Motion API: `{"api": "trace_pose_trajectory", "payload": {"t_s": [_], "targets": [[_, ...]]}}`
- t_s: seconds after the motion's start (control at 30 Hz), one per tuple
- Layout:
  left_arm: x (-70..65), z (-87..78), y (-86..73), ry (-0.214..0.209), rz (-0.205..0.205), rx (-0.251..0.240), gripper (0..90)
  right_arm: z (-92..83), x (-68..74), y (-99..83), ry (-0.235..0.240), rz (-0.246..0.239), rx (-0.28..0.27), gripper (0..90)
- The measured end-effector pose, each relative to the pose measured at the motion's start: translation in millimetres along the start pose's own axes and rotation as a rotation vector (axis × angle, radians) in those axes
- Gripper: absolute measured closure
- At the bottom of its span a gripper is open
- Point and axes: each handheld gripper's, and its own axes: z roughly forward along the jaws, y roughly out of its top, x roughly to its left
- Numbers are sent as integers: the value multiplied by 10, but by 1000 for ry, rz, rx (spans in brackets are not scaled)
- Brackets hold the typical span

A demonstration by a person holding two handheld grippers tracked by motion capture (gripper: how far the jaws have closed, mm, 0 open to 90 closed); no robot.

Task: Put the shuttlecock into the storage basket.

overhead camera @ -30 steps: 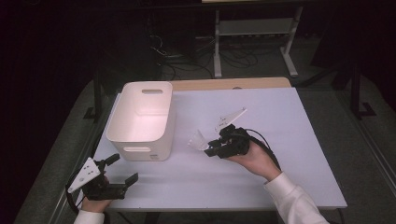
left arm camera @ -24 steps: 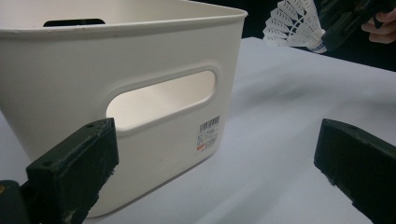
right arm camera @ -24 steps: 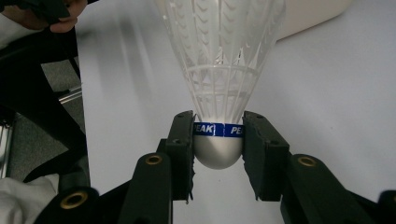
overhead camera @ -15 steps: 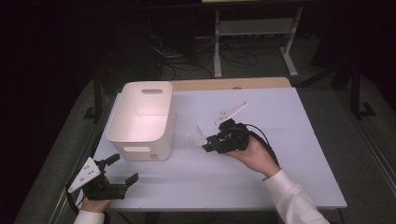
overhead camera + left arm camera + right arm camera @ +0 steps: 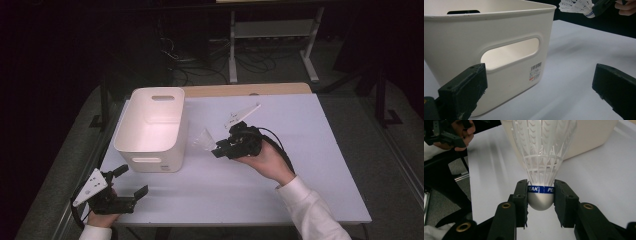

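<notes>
The right gripper (image 5: pixel 216 148) is clamped on the rounded cork base of a white feathered shuttlecock (image 5: pixel 204 138), its two black jaws pressing on either side of the blue band around that base, as the right gripper view (image 5: pixel 540 195) shows closely. The shuttlecock (image 5: pixel 541 152) is held above the pale grey table top (image 5: pixel 280 200), feathers pointing toward the white rectangular plastic bin (image 5: pixel 151 127) and just beside its right wall. Against the picture a second earlier, the right hand has carried the shuttlecock slightly up and toward the bin; the grip itself has not changed. The left gripper (image 5: pixel 131 184) has kept its place at the near left corner of the table, jaws spread wide with nothing between them, pointing at the bin's near wall. In the left gripper view the shuttlecock (image 5: pixel 576 6) appears at the top edge, beyond the bin's (image 5: pixel 489 37) rim.

Writing: the blue band on the shuttlecock reads "PEAK" and then "PE", the rest hidden by the jaw. A small white sticker (image 5: pixel 535 72) with a barcode and a red mark sits low on the bin's near wall beside the handle slot; its print is too small to read.
</notes>
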Motion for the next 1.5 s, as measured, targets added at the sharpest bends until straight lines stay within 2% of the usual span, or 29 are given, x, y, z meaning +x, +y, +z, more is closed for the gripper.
{"api": "trace_pose_trajectory", "payload": {"t_s": [0.07,0.1,0.13,0.2,0.3,0.9,1.0,1.13,1.17,1.37,1.5], "targets": [[-4,1,0,-1,-2,-1,0,4,4,26,10,10,-7,638],[-3,0,0,-1,0,0,0,10,-12,49,-4,-6,-5,637],[-2,1,0,-1,-1,-2,0,9,-4,65,11,9,-10,637],[-2,0,0,-1,-1,-2,0,14,-3,80,10,9,-13,637],[-2,0,0,-1,0,-1,0,24,-14,123,-7,-20,-11,637],[-4,6,-2,-2,-9,-14,0,46,-37,348,0,-29,-28,637],[-3,6,-2,-2,-7,-12,0,74,-53,391,-3,-59,-26,637],[-3,4,-1,-1,-9,-12,0,86,-57,462,3,-55,-31,637],[-3,4,-1,-1,-9,-13,0,90,-68,476,1,-68,-27,637],[1,-9,2,5,-9,2,0,134,-76,576,3,-74,-28,637],[2,1,-4,5,-10,-11,0,160,-87,654,7,-62,-34,637]]}}
